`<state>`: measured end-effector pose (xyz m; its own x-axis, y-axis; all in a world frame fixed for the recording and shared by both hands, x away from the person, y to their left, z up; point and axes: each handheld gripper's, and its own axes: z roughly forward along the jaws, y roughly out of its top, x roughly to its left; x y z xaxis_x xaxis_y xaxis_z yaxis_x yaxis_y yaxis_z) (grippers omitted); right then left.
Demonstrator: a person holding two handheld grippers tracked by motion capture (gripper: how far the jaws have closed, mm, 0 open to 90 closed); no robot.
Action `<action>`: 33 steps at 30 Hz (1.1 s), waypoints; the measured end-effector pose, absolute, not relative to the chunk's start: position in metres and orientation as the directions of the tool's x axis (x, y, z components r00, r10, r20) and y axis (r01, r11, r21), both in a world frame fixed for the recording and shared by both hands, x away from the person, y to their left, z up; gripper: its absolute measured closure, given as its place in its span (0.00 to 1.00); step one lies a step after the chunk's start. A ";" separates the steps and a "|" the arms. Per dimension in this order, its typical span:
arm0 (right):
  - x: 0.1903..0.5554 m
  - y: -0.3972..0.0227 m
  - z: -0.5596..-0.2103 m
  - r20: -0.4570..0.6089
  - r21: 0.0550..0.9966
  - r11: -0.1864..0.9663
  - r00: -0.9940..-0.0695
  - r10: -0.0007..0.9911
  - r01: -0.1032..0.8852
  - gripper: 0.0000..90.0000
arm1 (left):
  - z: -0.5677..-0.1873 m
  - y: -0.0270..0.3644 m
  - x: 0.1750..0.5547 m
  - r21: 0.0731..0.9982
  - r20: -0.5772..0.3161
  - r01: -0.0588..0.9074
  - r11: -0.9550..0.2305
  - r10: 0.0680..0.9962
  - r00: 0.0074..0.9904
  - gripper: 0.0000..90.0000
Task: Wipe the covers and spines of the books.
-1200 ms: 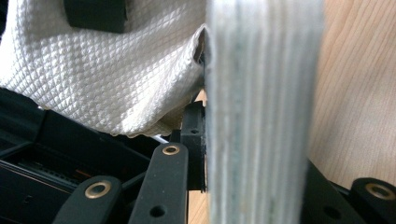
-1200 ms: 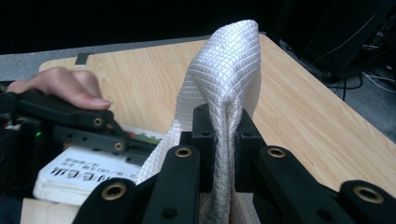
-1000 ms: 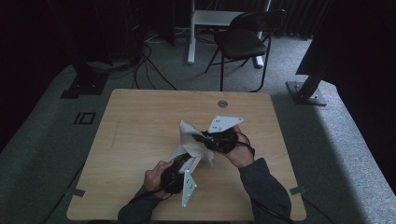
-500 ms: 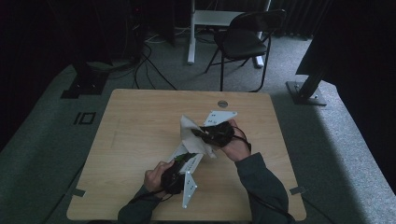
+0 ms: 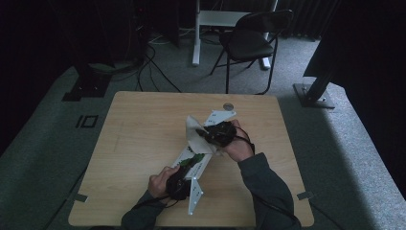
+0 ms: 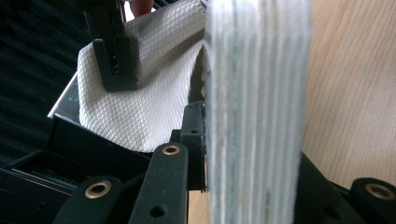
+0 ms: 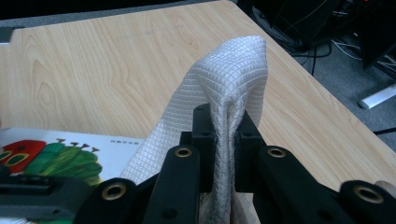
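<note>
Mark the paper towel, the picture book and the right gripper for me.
paper towel [image 7: 233, 65], right gripper view, on the folded top above the jaws.
picture book [image 6: 254, 116], left gripper view, on the page edges clamped by the jaws.
right gripper [image 5: 207, 134], high view, at the jaw tips on the towel.

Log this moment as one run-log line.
left gripper: shut on book | right gripper: shut on paper towel | towel over book | table
</note>
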<state>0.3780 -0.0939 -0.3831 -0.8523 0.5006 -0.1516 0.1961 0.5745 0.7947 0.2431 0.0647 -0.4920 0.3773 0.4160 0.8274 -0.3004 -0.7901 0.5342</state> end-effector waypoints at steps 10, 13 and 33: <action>0.388 -0.090 -0.379 -0.164 0.785 0.581 -0.833 0.528 0.214 0.92 | -0.492 0.065 0.243 0.527 0.832 -0.304 -0.793 0.410 0.374 0.86; 0.390 -0.085 -0.384 -0.173 0.759 0.613 -0.839 0.515 0.220 0.92 | -0.491 0.065 0.243 0.527 0.833 -0.306 -0.793 0.409 0.373 0.86; 0.389 -0.069 -0.397 -0.167 0.709 0.672 -0.876 0.453 0.213 0.92 | -0.492 0.063 0.242 0.519 0.840 -0.315 -0.795 0.405 0.361 0.86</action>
